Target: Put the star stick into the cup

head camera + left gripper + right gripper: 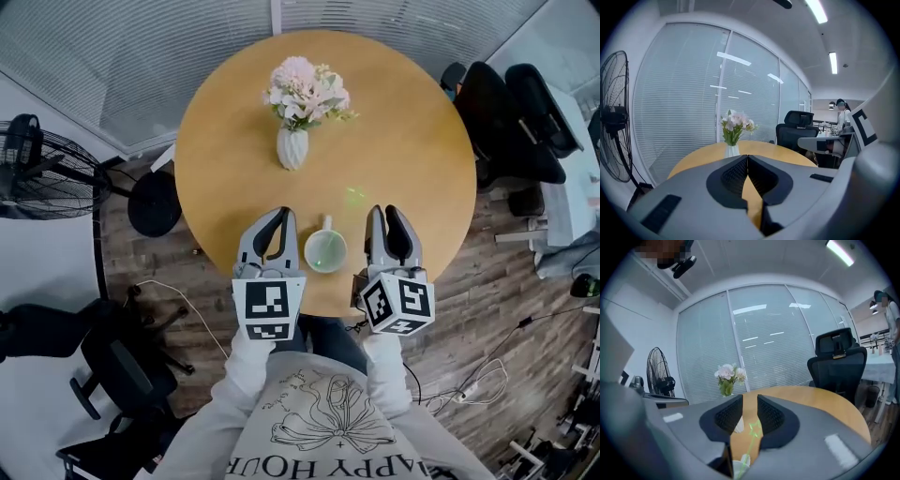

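A white cup (325, 251) stands near the front edge of the round wooden table (412, 141), between my two grippers. The green star stick (354, 197) stands in the cup and leans away to the right, its star end up. In the right gripper view, the star (753, 428) shows through the gap between the jaws, above the cup's rim (737, 469). My left gripper (278, 214) (746, 157) rests left of the cup, shut on nothing. Right of the cup, my right gripper (386, 210) (750, 397) is slightly open and apart from the stick.
A white vase of pink flowers (292, 147) (731, 150) stands mid-table beyond the cup. Black office chairs (511, 112) are to the right and a chair (112, 366) at the lower left. A standing fan (37, 169) is on the left, cables (469, 384) on the floor.
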Tool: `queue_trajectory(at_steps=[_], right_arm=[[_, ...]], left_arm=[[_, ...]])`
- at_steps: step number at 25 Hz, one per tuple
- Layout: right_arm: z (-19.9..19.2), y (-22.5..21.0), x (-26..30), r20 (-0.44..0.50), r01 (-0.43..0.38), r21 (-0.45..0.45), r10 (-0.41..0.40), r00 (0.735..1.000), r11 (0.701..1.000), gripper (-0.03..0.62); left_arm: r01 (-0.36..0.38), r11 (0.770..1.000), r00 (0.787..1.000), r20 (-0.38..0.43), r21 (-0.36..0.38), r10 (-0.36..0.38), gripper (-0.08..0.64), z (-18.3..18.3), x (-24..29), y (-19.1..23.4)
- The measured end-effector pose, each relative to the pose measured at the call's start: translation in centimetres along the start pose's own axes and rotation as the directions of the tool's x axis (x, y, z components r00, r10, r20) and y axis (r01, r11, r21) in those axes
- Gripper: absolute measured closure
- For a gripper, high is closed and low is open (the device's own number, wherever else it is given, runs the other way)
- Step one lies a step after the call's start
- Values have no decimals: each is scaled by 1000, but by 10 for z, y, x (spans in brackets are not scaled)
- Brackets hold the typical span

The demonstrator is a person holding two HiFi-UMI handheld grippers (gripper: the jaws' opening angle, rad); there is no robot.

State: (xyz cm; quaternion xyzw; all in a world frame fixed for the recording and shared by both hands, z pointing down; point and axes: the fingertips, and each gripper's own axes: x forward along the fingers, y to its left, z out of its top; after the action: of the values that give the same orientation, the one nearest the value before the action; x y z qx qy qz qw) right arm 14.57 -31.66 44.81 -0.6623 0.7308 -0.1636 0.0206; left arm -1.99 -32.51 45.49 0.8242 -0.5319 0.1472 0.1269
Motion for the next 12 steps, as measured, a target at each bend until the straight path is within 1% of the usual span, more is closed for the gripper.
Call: queue_trajectory(at_steps=[6, 7, 11, 12], right_arm=[[48, 11, -13, 99, -23, -56, 29, 995, 998, 489], [55, 13, -16, 111, -26, -65, 34, 993, 998, 505], [77, 18, -24, 153, -40, -87, 53, 987, 995, 514], [82, 19, -25, 162, -43, -91, 57, 985, 995, 525]], left_arm=[[-10, 1000, 995, 102, 20, 8, 554, 46, -15, -5], [-12, 1000, 993, 114, 23, 10, 554, 52, -18, -6], [-26, 999, 986, 166, 35, 20, 554, 76, -28, -10], [-30, 999, 983, 180, 38, 22, 554, 82, -31, -10]])
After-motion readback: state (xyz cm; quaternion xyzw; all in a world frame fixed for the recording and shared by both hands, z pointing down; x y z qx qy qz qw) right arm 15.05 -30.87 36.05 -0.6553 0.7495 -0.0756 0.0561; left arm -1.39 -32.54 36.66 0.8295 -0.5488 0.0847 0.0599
